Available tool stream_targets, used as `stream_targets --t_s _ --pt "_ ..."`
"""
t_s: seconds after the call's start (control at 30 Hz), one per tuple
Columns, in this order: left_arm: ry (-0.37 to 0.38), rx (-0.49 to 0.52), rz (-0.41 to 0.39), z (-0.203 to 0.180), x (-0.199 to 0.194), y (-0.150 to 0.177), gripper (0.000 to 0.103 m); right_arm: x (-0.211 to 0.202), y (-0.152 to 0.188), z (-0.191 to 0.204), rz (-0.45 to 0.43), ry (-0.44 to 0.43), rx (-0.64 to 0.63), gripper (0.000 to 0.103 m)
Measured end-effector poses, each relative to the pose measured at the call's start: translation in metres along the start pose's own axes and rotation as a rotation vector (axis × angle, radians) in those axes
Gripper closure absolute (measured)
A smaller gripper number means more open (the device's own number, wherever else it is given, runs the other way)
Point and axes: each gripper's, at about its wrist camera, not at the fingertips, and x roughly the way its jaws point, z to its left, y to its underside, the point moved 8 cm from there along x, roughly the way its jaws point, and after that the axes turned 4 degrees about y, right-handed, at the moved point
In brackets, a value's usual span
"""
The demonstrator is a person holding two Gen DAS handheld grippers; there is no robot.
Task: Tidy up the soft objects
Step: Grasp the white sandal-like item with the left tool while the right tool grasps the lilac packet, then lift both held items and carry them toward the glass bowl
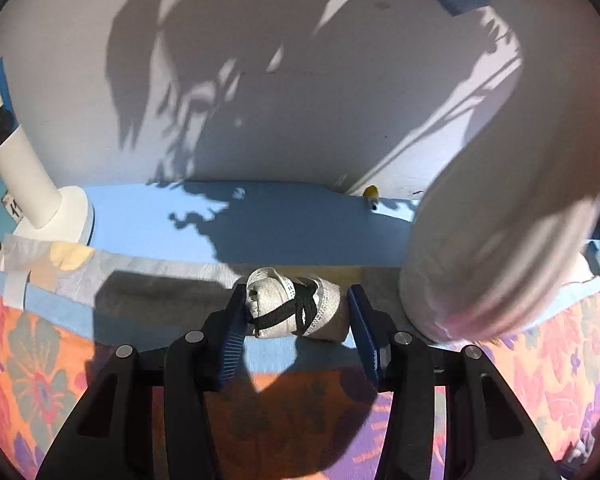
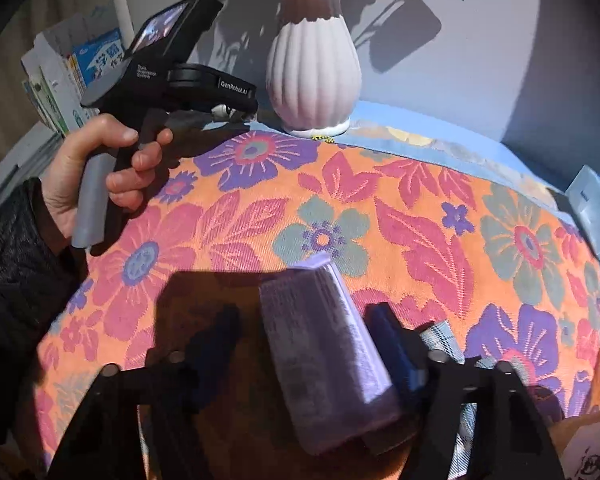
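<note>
Right gripper (image 2: 300,344) straddles a purple soft pack (image 2: 324,356) on the floral cloth (image 2: 380,208); long axis runs along the fingers, right pad touching, left pad apart. Left gripper (image 1: 296,316), half-closed, brackets a rolled white sock bundle (image 1: 292,308) lying crosswise at the cloth's far edge; left pad touches, right just beside. White vase (image 2: 312,76) beyond.

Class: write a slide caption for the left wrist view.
Left gripper straddles a rolled white bundle beside a white vase.
</note>
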Motion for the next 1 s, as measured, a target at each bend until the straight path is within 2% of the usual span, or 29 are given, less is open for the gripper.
stream_targets --t_s 0.03,0.1,0.2,0.3,0.4,0.43,0.5,0.63,0.77,1.0 --pt "0.009 0.0 -0.004 -0.001 -0.008 0.003 0.057 0.001 0.0 0.0 -0.002 0.007 -0.005 0.051" --pt "0.01 0.002 -0.017 -0.003 -0.025 0.008 0.057 -0.004 0.003 0.0 -0.007 0.011 -0.008 0.064" --pt "0.029 0.0 -0.036 -0.008 -0.058 0.018 0.057 -0.009 0.006 -0.001 -0.002 -0.01 0.024 0.064" --pt "0.047 0.006 -0.06 -0.017 -0.089 0.034 0.057 -0.022 0.012 0.001 -0.003 -0.099 0.103 0.064" --pt "0.104 -0.009 -0.083 -0.027 -0.118 0.054 0.057 -0.04 0.021 0.007 -0.018 -0.152 0.146 0.064" --pt "0.151 -0.035 -0.084 -0.03 -0.129 0.064 0.057 -0.043 0.023 0.009 -0.019 -0.151 0.147 0.064" --pt "0.184 -0.054 -0.083 -0.036 -0.142 0.081 0.057 -0.054 0.033 0.014 -0.022 -0.145 0.146 0.064" --pt "0.193 -0.034 -0.072 -0.059 -0.165 0.127 0.057 -0.066 0.055 0.02 -0.007 -0.137 0.155 0.064" --pt "0.176 -0.016 -0.046 -0.079 -0.17 0.168 0.057 -0.069 0.083 0.016 0.051 -0.09 0.2 0.064" --pt "0.194 -0.034 -0.049 -0.099 -0.184 0.193 0.057 -0.086 0.107 0.009 0.055 -0.058 0.248 0.064"
